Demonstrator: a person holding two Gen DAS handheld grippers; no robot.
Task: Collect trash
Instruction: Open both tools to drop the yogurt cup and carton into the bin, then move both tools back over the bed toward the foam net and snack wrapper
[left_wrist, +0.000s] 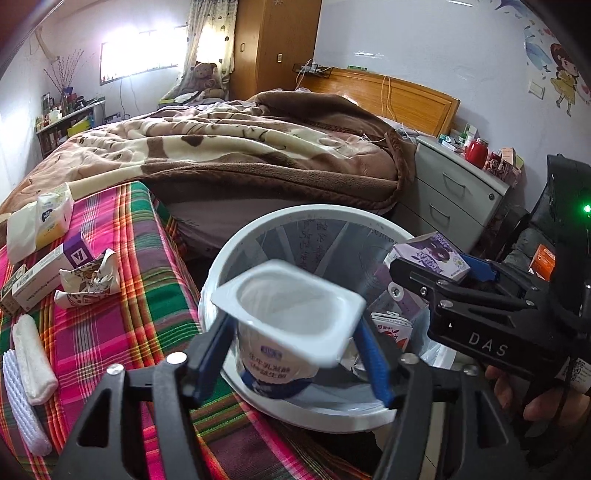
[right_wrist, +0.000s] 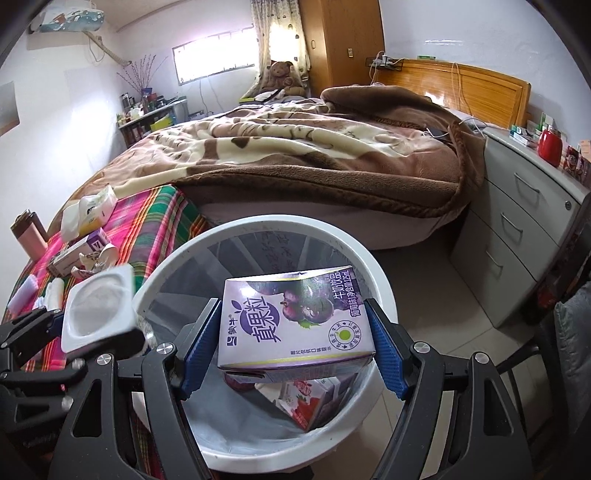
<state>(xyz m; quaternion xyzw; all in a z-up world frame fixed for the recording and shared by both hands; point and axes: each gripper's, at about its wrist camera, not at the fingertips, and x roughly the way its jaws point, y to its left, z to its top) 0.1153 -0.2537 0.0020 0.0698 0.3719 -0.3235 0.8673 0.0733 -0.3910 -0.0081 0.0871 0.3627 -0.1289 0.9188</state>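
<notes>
My left gripper (left_wrist: 291, 350) is shut on a white yogurt cup (left_wrist: 291, 314), open and empty, held over the near rim of the white trash bin (left_wrist: 236, 243). The cup also shows in the right wrist view (right_wrist: 98, 310). My right gripper (right_wrist: 295, 350) is shut on a purple milk carton (right_wrist: 295, 321), held flat above the bin's opening (right_wrist: 380, 273); the carton also shows in the left wrist view (left_wrist: 430, 256). Inside the bin lie a red-and-white carton (right_wrist: 306, 402) and other packaging.
A plaid-covered surface (left_wrist: 122, 295) at left holds a crumpled wrapper (left_wrist: 90, 282), a long white box (left_wrist: 40, 273), a tissue pack (left_wrist: 51, 218), a white roll (left_wrist: 33, 360) and foam net. A bed with brown blanket (left_wrist: 240, 147) lies behind; grey drawers (right_wrist: 524, 229) stand right.
</notes>
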